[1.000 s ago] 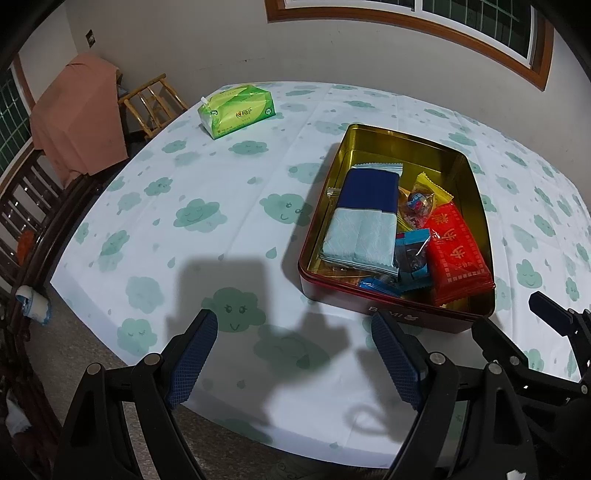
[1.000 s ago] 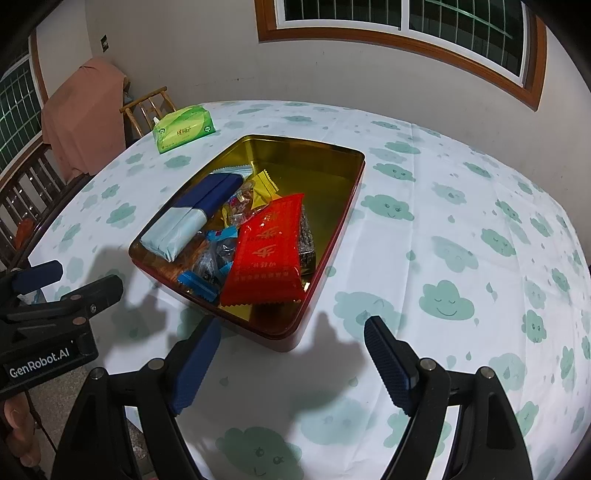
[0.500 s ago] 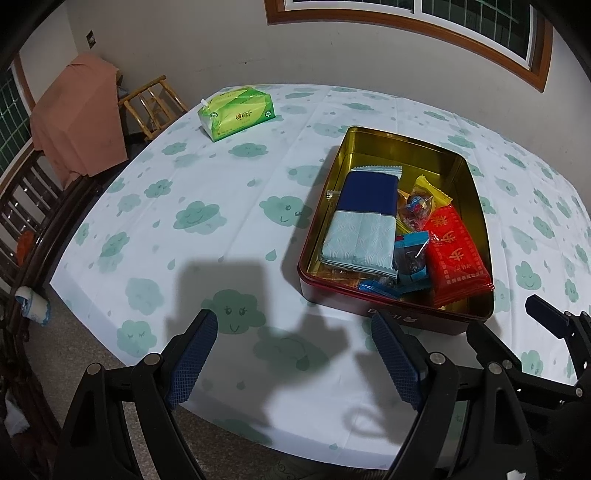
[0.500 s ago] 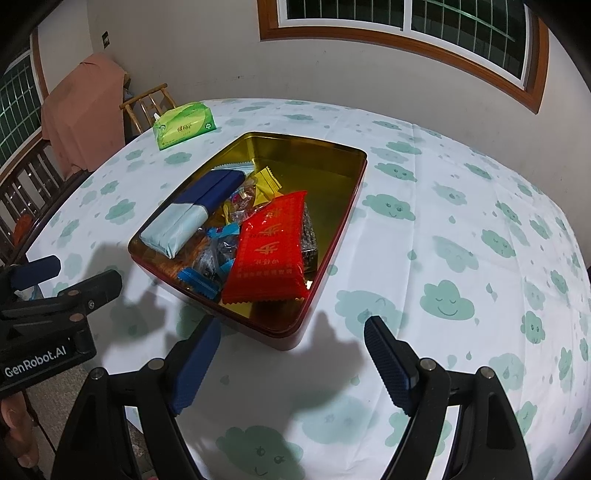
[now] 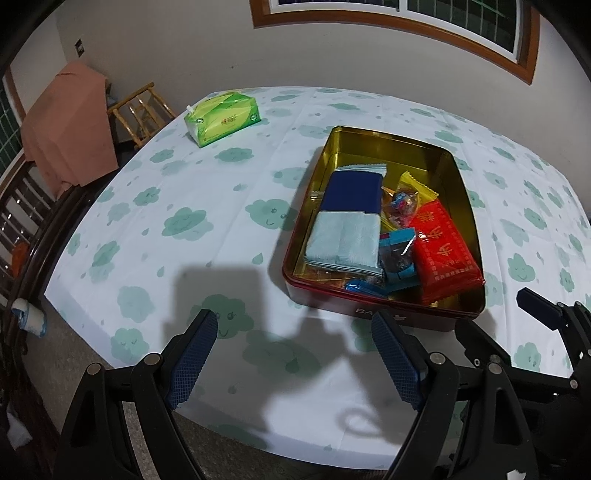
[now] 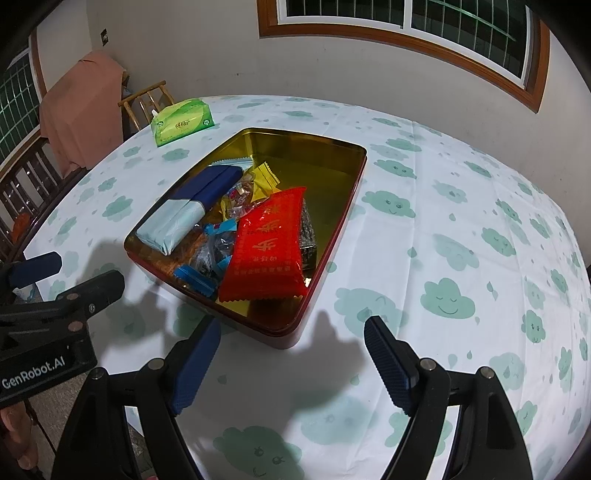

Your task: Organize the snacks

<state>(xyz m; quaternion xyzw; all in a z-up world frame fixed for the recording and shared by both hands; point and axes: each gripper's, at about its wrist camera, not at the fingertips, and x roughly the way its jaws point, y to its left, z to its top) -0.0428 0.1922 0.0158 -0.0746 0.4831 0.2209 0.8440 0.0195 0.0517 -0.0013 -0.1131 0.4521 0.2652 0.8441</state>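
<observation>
A dark red tin with a gold inside stands on the cloud-print tablecloth and holds the snacks. In it lie a blue and pale blue packet, a red packet, a yellow wrapper and small blue-wrapped sweets. My left gripper hovers open over the near table edge, left of the tin. Over the cloth just in front of the tin's near corner, my right gripper is open too. Neither holds anything.
A green tissue pack lies at the far left of the table. Beyond it stand a wooden chair and a pink cloth over furniture. The wall and a window close the far side.
</observation>
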